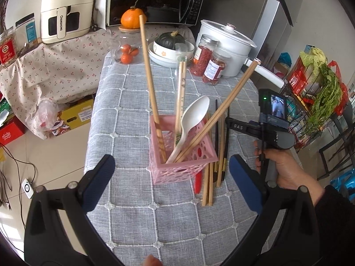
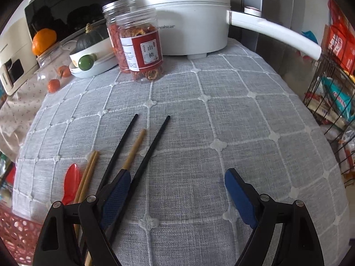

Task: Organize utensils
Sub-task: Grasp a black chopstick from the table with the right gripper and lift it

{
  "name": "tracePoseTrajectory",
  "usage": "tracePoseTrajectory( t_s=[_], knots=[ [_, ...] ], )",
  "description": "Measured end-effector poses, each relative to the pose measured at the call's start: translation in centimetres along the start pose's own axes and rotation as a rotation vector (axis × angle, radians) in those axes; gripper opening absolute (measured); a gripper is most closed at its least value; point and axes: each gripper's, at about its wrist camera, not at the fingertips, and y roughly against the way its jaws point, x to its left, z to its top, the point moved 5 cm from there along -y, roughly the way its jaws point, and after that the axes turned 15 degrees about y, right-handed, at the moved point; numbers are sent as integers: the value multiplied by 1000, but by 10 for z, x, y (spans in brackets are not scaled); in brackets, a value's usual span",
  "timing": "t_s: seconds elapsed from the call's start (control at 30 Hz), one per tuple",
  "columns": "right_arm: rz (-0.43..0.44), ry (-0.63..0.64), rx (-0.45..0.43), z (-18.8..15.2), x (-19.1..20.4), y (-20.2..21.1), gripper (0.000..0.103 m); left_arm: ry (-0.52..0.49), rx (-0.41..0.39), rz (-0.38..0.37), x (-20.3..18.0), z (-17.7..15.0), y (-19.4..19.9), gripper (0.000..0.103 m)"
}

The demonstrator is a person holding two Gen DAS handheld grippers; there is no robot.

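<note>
Utensils [image 1: 213, 155] are split between two places on the grey checked tablecloth [image 1: 133, 102]. Some stand in the pink perforated basket [image 1: 182, 168]: a white plastic spoon [image 1: 190, 124] and several pale wooden chopsticks [image 1: 150, 79] leaning out at different angles. The rest lie flat on the cloth just beside the basket's right side: two black chopsticks [image 2: 153, 146], a single wooden chopstick [image 2: 135, 148] between them, a pair of wooden chopsticks [image 2: 88, 173] touching each other, and a red spoon [image 2: 72, 181] nearest the basket.

My left gripper [image 1: 172, 173] hangs over the near edge of the table with the basket framed between its blue pads [image 1: 99, 177]; its jaws stand wide and grip nothing.

My right gripper [image 2: 177, 190] is angled down over the loose pieces, its jaws also spread wide and empty. Its left pad [image 2: 115, 195] sits over the lower ends of the black chopsticks and the single wooden one; I cannot tell whether it touches them. The right pad [image 2: 239, 197] is over bare cloth. From the left wrist view I see a hand [image 1: 286, 168] holding that gripper's handle, to the right of the basket.

Farther back on the table stand two clear jars [image 2: 142, 51] with red contents, a white cooker [image 2: 188, 17] with a long handle, and stacked bowls [image 1: 168, 53] holding a dark green squash [image 1: 172, 40].
</note>
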Motion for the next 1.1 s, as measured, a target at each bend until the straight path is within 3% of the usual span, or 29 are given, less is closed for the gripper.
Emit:
tracePoseTrajectory(
  t_s=[0.13,0.23,0.3,0.5,0.7,0.87,0.93,1.1],
  knots=[
    [-44,67,14,1,7,-1,74,-55,-30,9,-13,-3,4,102],
    [-2,80,22,2,10,2,47,-133,-59,8,-30,-10,9,102],
    [32,95,38,2,12,6,18,-173,-64,-4,-42,-15,11,102],
    [115,38,91,-10,-11,15,8,-289,-30,-16,-77,-39,1,102],
    [142,-21,105,-26,-63,36,6,-356,102,-1,-112,-70,-30,102],
    [188,-59,67,-33,-97,62,6,-396,223,73,-138,-85,-74,101],
    [200,-66,56,-33,-105,70,6,-391,246,104,-146,-84,-93,95],
    [233,-94,46,-37,-120,82,6,-349,295,144,-161,-66,-142,56]
  ],
)
